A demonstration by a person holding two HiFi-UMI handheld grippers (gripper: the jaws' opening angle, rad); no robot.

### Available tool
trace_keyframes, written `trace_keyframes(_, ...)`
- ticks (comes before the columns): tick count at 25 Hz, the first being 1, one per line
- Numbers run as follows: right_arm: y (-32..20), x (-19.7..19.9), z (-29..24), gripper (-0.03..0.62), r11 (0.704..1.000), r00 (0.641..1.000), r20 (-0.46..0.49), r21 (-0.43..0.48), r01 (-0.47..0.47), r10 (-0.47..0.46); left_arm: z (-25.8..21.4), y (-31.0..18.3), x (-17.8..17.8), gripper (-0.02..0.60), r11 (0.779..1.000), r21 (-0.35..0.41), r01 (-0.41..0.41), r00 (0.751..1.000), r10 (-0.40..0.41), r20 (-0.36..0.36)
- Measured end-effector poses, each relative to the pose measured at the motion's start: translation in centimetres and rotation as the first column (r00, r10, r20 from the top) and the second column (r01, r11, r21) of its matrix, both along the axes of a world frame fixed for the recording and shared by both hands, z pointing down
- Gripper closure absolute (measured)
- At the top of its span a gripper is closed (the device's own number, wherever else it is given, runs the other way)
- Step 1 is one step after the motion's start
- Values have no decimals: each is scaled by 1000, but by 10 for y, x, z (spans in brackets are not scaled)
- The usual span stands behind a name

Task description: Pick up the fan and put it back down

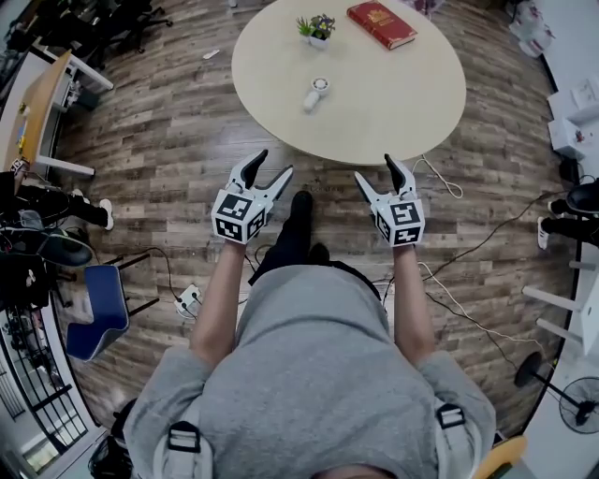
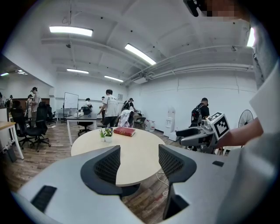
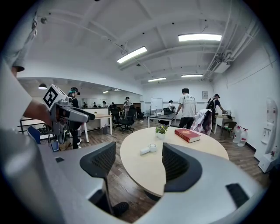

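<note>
A small white hand-held fan (image 1: 316, 93) lies on the round beige table (image 1: 393, 112), left of its middle; the right gripper view shows the fan (image 3: 148, 149) near the table's left edge. My left gripper (image 1: 271, 166) and right gripper (image 1: 376, 168) hover side by side over the wooden floor, short of the table's near edge. Both stand open with nothing between their fingers. In the left gripper view the open left gripper (image 2: 139, 164) frames the table (image 2: 135, 151), and the fan does not show there.
A potted plant (image 1: 316, 28) and a red book (image 1: 381, 23) sit at the table's far side. Cables (image 1: 468, 253) trail over the floor at right. A blue chair (image 1: 94, 313) stands at left, a floor fan (image 1: 573, 404) at lower right. People stand at far desks (image 3: 186, 107).
</note>
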State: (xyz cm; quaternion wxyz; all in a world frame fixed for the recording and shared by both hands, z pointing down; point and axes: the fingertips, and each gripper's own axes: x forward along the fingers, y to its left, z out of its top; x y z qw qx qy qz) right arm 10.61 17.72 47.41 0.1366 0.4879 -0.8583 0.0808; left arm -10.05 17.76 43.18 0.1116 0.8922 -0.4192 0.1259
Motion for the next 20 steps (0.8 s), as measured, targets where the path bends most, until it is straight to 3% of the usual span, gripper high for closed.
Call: trace_keyframes(20, -121, -9, 38, 256, 993, 998, -41, -106, -53, 49, 42, -142, 7, 308, 988, -102, -117, 993, 116, -13)
